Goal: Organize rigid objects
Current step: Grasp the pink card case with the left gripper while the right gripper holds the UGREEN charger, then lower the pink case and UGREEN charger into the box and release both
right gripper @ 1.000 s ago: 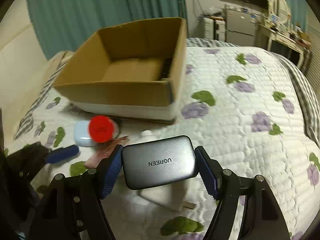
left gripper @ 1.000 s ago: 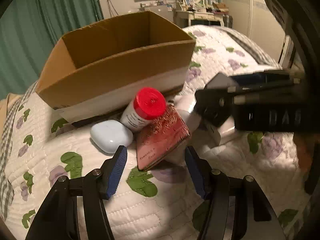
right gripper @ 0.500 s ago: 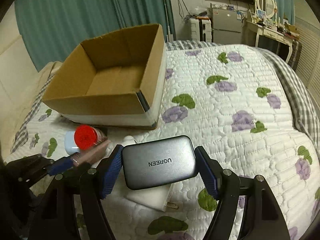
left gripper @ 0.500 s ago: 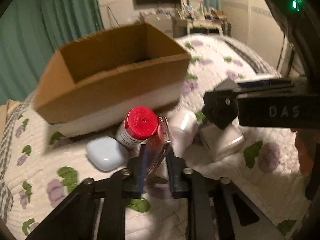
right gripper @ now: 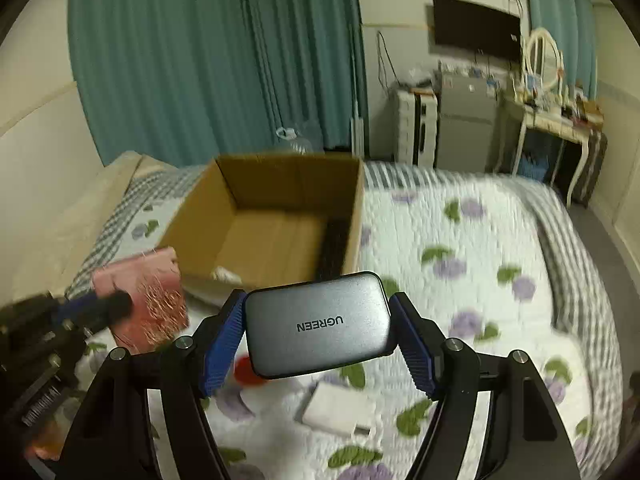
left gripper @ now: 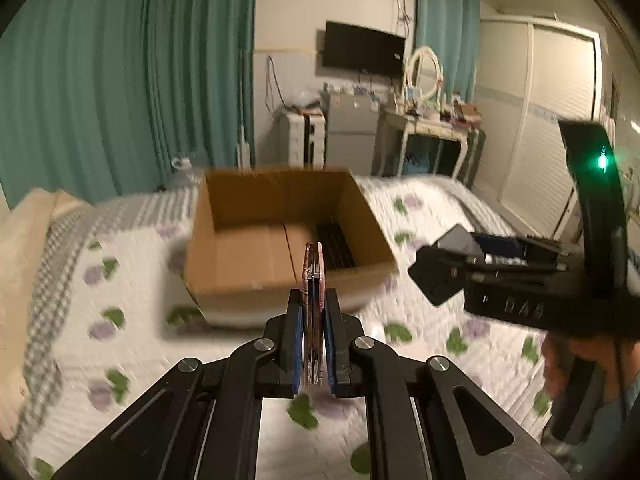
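Left gripper (left gripper: 313,332): we see its fingers closed tight on a thin pink case (left gripper: 312,280), held edge-on at the centre of the left wrist view, in front of the near wall of the cardboard box (left gripper: 240,280).
Right gripper (right gripper: 318,340): its fingers clamp a grey UGREEN power bank (right gripper: 318,330) by the short sides, at lower centre of the right wrist view, raised above the bed (right gripper: 480,232).
Box: open, upper centre in both views; something dark lies along its right inner wall, and a pale item shows at its near edge in the right wrist view.
Left on the bed: a white charger (right gripper: 340,410) and a red-capped item (right gripper: 248,372), low in the right wrist view, partly hidden by the power bank.
Slip risk: we judge the pink case is pinched only near its lower end, so a quick swing could let it pivot or slide out.
Collision risk: both grippers head for one opening; in the left wrist view the right one sits just to the right of the box, so they could knock together over the rim.
Drop risk: releasing too early, short of the near wall, would land either item on the quilt.
Blur: motion smear hides how far each sits from the rim.
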Demonstrator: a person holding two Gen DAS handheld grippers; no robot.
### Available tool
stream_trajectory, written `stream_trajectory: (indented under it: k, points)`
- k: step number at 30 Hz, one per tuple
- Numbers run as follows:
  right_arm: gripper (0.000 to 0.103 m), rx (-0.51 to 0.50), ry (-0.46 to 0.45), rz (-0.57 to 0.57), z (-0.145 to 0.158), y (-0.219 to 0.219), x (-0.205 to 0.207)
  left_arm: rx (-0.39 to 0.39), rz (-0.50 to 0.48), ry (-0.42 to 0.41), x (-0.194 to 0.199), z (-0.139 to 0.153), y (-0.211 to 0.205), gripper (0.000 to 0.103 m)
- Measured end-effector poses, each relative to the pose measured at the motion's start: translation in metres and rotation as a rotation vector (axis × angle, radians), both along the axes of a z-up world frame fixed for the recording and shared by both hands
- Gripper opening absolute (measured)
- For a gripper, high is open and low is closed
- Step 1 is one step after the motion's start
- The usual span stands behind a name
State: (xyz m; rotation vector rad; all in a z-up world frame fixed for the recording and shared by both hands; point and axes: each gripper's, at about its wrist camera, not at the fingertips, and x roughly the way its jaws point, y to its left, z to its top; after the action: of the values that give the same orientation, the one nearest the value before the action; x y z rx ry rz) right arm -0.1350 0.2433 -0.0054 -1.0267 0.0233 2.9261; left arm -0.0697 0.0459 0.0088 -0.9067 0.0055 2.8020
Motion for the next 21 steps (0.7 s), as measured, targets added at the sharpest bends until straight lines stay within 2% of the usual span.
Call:
stream_trajectory:
  k: [4,8,11,15,19,21]
  points:
    - [0.071,0.024,0.036,0.031,0.023,-0.007,-0.019,-0.006,0.038,0.034,-0.026,0.027,-0.009,0.009]
    - [0.071,0.033,0.053,0.062,0.034,-0.011,-0.050,-0.021,0.081,0.034,-0.059,0.033,-0.018,0.009]
    - [0.071,0.045,0.049,0.081,0.030,-0.015,-0.073,-0.030,0.106,0.005,-0.089,0.021,-0.023,0.009]
    - [0.071,0.037,0.031,0.096,0.014,-0.013,-0.102,-0.058,0.135,-0.059,-0.128,-0.012,-0.029,0.009]
    - [0.071,0.030,0.017,0.108,-0.007,-0.014,-0.124,-0.081,0.128,-0.080,-0.145,-0.032,-0.028,0.009]
    - [0.071,0.025,0.010,0.114,-0.015,-0.016,-0.130,-0.118,0.113,-0.093,-0.152,-0.043,-0.025,0.009]
